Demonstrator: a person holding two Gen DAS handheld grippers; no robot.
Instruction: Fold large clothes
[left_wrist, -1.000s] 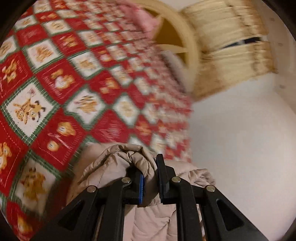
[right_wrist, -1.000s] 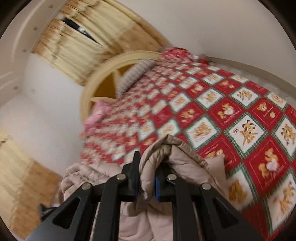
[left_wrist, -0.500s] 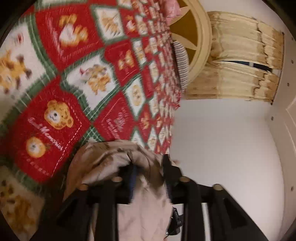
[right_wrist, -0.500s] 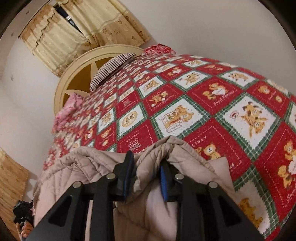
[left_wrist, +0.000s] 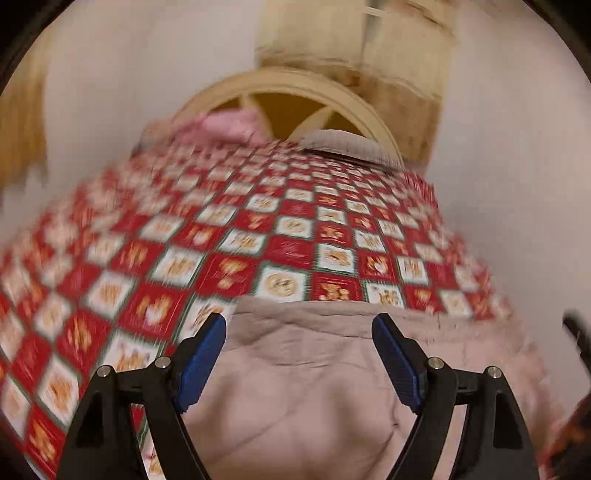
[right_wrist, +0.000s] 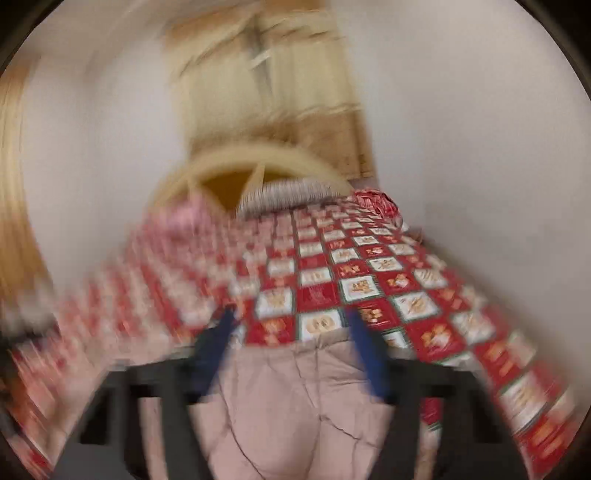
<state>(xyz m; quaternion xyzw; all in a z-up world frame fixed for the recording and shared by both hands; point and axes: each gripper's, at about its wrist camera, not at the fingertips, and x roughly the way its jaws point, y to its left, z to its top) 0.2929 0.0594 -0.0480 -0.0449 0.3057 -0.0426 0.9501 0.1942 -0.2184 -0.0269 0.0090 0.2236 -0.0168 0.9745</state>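
Note:
A beige quilted coat (left_wrist: 295, 387) lies spread on the red and white patchwork bedspread (left_wrist: 258, 240), at the bed's near end. My left gripper (left_wrist: 299, 332) is open and empty above it, its blue pads (left_wrist: 201, 363) wide apart. In the right wrist view the coat (right_wrist: 291, 406) also lies flat below. My right gripper (right_wrist: 291, 325) is open and empty over the coat's far edge. Both views are motion blurred.
A cream round headboard (left_wrist: 295, 96) stands at the far end with a striped pillow (left_wrist: 343, 146) and a pink pillow (left_wrist: 225, 125). Yellow curtains (left_wrist: 354, 44) hang behind. White walls flank the bed. A dark object (left_wrist: 576, 332) shows at the right edge.
Both grippers have let go of the coat and opened wide. The coat has dropped flat onto the bedspread. Both cameras have swung to face the headboard.

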